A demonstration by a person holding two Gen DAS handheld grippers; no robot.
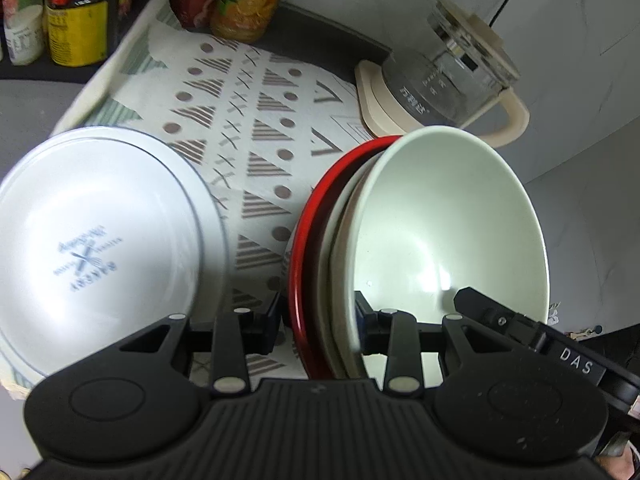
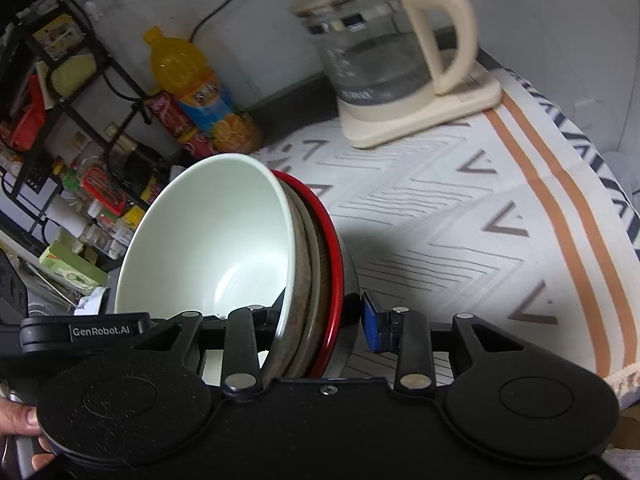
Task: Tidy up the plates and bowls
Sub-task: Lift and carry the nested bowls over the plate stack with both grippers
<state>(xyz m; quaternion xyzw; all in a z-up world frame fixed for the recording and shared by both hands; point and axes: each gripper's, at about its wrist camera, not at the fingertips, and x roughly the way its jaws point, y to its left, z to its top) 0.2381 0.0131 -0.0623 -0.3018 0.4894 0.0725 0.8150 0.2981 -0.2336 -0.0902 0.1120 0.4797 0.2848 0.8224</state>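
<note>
**Both claws clamped on one stack of dishes**

Nearest the left wrist camera, the left gripper (image 1: 316, 320) has its jaws drawn narrow onto the rim of a nested stack (image 1: 340, 264): one black finger sits outside the red bowl (image 1: 298, 256), the other inside the pale green bowl (image 1: 448, 216). A beige dish (image 1: 330, 264) shows as a thin edge sandwiched between those two. The stack stands tilted on its side at centre right of that frame, its open face turned to the right.

From the right wrist camera, the right gripper (image 2: 318, 318) grips the same stack from the opposite side. One finger reaches inside the green bowl at centre left, and the blue-padded finger (image 2: 374, 326) sits by the stack's outer side, next to a grey metal rim that peeks out behind the red one; whether that pad touches it I cannot tell. A hand (image 2: 20, 432) holds the handle at the lower left corner.

At the left of the left camera's frame a white plate (image 1: 100, 240) with blue print lies on the patterned cloth (image 1: 256, 120), apart from the stack. A glass kettle (image 1: 444, 80) on a cream base stands at the upper right, and juice bottles (image 1: 244, 4) line the top edge.
</note>
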